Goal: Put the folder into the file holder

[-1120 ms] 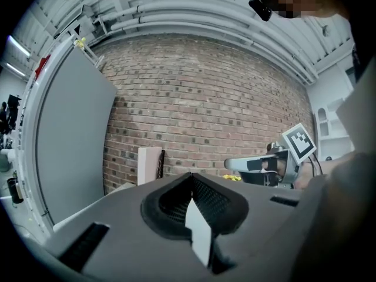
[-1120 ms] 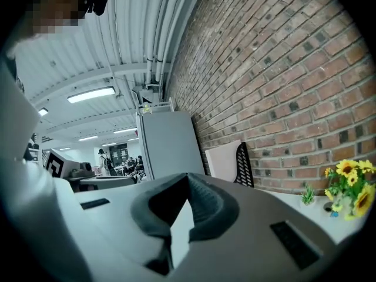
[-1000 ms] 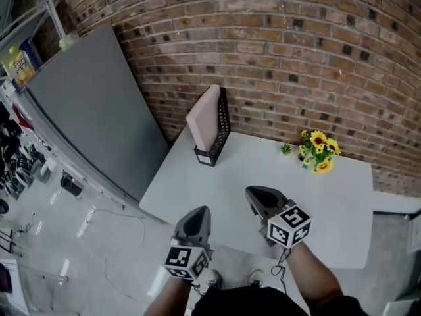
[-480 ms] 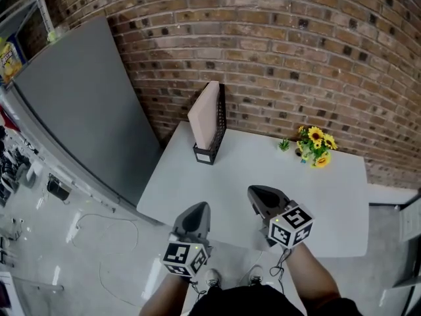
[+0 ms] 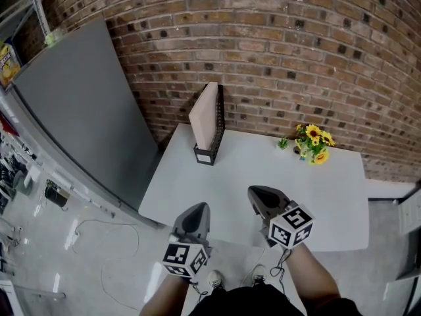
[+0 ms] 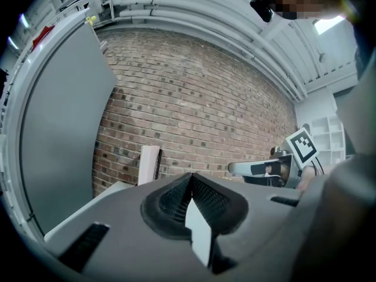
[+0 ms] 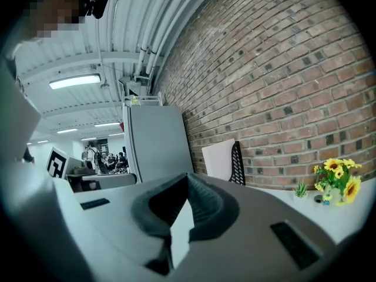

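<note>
Pink folder (image 5: 204,116) already sits in the file holder (image 5: 221,125), upper centre. Left gripper (image 5: 197,212) and right gripper (image 5: 258,196) have jaws together, empty. The task looks finished, with nothing left to grasp.

Head view, set against a second earlier: the framing has drifted. The sunflowers (image 5: 313,143) lie slightly further toward 11 o'clock. The counter (image 5: 329,203) shows its near edge drawn back toward 12 o'clock beneath the right gripper (image 5: 262,199). The yellow packet (image 5: 5,52) has slid toward 9 o'clock and is now cut by the frame edge.
</note>
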Demonstrator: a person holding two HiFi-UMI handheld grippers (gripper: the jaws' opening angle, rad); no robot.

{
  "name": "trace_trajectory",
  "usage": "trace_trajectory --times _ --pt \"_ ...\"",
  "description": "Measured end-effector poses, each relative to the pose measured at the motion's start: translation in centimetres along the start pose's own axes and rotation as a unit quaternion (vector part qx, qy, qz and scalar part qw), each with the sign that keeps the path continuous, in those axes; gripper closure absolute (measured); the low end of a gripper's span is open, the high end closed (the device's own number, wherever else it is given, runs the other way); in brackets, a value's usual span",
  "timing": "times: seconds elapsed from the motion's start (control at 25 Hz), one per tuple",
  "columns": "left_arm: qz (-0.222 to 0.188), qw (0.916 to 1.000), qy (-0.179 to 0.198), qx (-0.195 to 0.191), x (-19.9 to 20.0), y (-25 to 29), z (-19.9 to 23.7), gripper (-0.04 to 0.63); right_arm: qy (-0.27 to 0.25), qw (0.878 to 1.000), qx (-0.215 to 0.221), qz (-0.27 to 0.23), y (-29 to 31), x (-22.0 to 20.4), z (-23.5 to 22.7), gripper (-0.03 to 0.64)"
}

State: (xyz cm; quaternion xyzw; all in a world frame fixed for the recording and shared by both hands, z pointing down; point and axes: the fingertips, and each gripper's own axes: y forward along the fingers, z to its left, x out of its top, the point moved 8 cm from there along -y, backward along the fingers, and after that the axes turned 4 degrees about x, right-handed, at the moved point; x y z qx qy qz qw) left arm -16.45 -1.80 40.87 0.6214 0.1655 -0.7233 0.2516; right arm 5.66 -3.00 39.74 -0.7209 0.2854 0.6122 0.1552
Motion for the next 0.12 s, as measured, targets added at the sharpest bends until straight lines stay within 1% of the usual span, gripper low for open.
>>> trace_trajectory --times 0.12 --pt "0.001 1.0000 0.002 -0.003 0.10 -0.33 0.31 0.589 0.002 1.000 -0.002 -0.002 0.07 -0.08 0.45 0.614"
